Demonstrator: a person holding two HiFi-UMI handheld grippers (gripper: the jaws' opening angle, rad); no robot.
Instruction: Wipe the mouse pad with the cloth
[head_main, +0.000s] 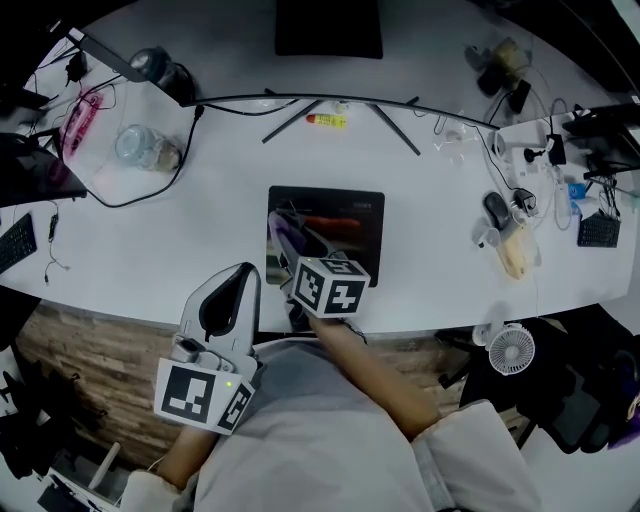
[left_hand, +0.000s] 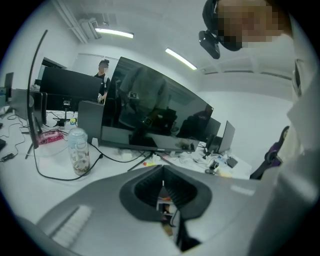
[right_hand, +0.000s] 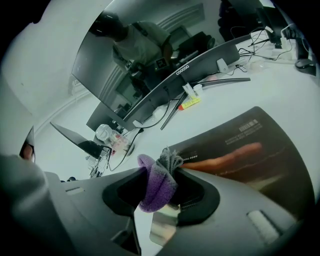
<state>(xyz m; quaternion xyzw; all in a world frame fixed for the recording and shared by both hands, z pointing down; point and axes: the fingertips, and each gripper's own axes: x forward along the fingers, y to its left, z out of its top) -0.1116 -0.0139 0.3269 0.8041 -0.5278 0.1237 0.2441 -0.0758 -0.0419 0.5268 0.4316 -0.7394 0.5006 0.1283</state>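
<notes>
Mouse pad (head_main: 350, 205), dark with an orange streak

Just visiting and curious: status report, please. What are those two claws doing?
Right gripper shut on cloth, at mouse pad's near edge. Left gripper shut, empty, held aside. Nothing else on pad.

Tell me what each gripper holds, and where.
The right gripper pinches the cloth by a bunched fold. The left gripper is shut, holding nothing.
</notes>
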